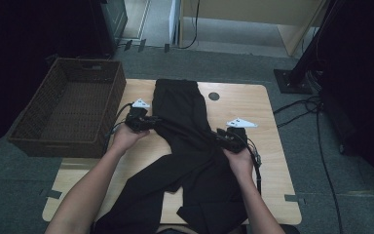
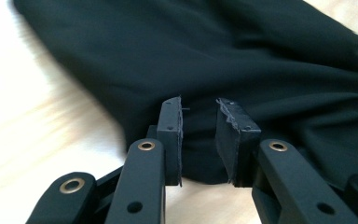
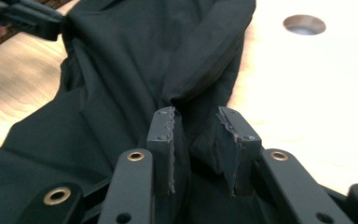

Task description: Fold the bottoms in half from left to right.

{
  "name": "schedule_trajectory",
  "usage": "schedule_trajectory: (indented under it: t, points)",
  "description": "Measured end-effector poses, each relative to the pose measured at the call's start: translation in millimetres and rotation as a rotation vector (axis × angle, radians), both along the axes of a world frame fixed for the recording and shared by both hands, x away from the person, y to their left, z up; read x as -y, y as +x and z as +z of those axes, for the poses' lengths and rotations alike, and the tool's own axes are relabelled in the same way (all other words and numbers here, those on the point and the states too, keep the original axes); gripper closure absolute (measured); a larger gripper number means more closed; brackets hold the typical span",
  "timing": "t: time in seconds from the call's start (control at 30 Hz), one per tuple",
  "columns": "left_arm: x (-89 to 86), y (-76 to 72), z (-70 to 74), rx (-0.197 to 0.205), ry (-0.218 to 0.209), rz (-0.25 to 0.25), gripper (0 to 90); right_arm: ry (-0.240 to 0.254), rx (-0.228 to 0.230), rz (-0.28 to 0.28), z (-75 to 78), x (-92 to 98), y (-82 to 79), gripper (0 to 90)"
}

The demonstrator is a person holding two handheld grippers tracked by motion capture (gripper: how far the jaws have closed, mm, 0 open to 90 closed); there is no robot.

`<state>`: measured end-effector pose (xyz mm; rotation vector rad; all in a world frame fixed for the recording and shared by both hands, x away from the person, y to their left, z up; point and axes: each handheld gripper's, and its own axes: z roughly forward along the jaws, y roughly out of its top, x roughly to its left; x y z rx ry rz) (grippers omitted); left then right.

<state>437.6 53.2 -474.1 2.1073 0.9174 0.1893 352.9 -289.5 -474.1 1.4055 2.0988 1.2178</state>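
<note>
The black trousers (image 1: 182, 141) lie half-folded beside the basket (image 1: 68, 105); both the left gripper (image 2: 198, 135) and right gripper (image 3: 196, 144) stand slightly open, gripping nothing. Legs remain unfolded.

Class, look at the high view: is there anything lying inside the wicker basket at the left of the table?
No: the wicker basket shows only its bare woven bottom, while the black garment lies spread on the table beside it.
</note>
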Motion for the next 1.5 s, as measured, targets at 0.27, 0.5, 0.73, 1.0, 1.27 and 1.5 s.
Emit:
schedule_trajectory:
  t: [0.27, 0.5, 0.73, 1.0, 1.27, 1.5]
  points:
    - [15.2, -6.4, -17.9, -0.026, 0.052, -0.037, 71.7, 0.016, -0.038, -0.008, -20.2, -18.8, 23.4, 61.0]
    - [15.5, -1.3, -32.7, -0.052, 0.067, -0.003, 69.3, -0.01, -0.07, 0.005, -26.1, -24.2, 34.8, 88.3]
    - [15.0, 0.3, -34.4, -0.016, 0.08, 0.011, 68.0, -0.013, -0.074, -0.047, -24.1, -4.5, 37.9, 89.4]
    - [11.3, 8.5, -32.9, -0.014, 0.107, 0.026, 69.1, -0.027, -0.073, -0.099, -24.2, 13.1, 39.8, 88.0]
    - [9.1, 6.6, -28.0, -0.043, 0.067, 0.046, 64.3, -0.026, -0.029, -0.058, -10.8, 10.0, 28.4, 71.3]
    - [13.5, -10.4, -19.4, -0.024, 0.023, -0.019, 64.3, -0.005, -0.008, -0.011, -5.0, -2.8, 0.0, 68.9]
